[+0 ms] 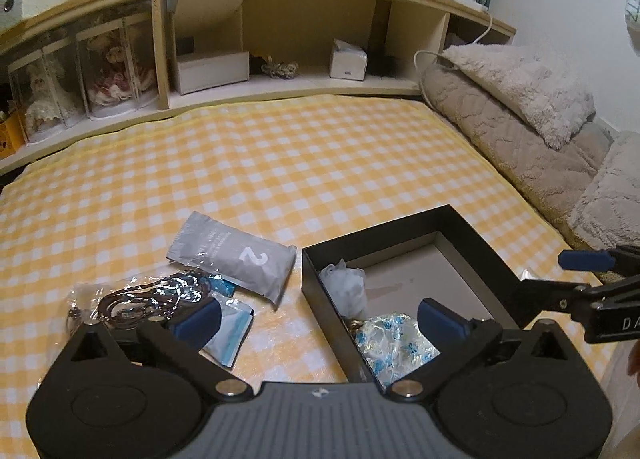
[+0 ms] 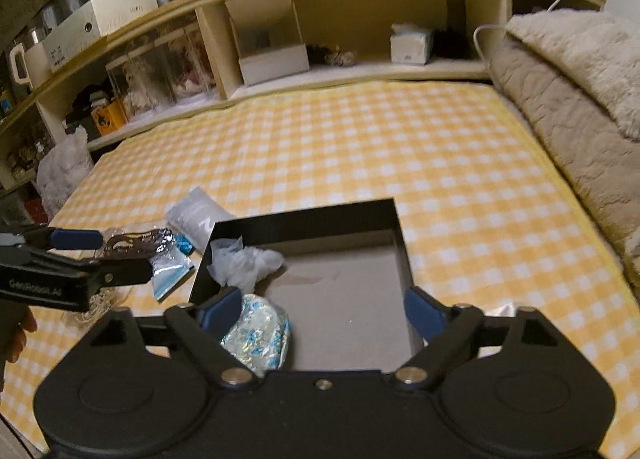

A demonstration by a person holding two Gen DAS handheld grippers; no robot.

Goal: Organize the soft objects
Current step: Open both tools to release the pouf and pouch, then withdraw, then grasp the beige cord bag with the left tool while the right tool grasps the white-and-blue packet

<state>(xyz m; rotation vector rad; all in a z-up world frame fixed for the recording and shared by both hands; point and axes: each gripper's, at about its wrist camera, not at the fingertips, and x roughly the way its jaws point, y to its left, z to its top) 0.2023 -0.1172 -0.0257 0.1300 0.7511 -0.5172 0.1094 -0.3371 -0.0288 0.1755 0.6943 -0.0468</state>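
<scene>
Left wrist view looks across a bed (image 1: pixel 320 163) covered in yellow-and-white checked cloth, where a shallow black box (image 1: pixel 320 279) with a grey cardboard floor lies open. Inside it, against the left wall, sit a crumpled white plastic bundle (image 1: pixel 348 287) and a crinkly clear packet with blue print (image 1: pixel 400 339). Left of the box lie a matte grey pouch marked "2" (image 1: pixel 236 259), a glossy clear bag of dark cord (image 1: pixel 152 295) and a flat pale-blue sachet (image 1: pixel 232 331), partly hidden behind one blue finger pad. The left hand-held gripper (image 1: pixel 320 323) hovers with its jaws spread wide, holding nothing. The right hand-held gripper (image 2: pixel 320 311) is likewise wide apart and empty, above the box's near edge, which its black body cuts off. Fluffy beige blankets (image 1: pixel 520 99) are heaped along the bed's right side.
</scene>
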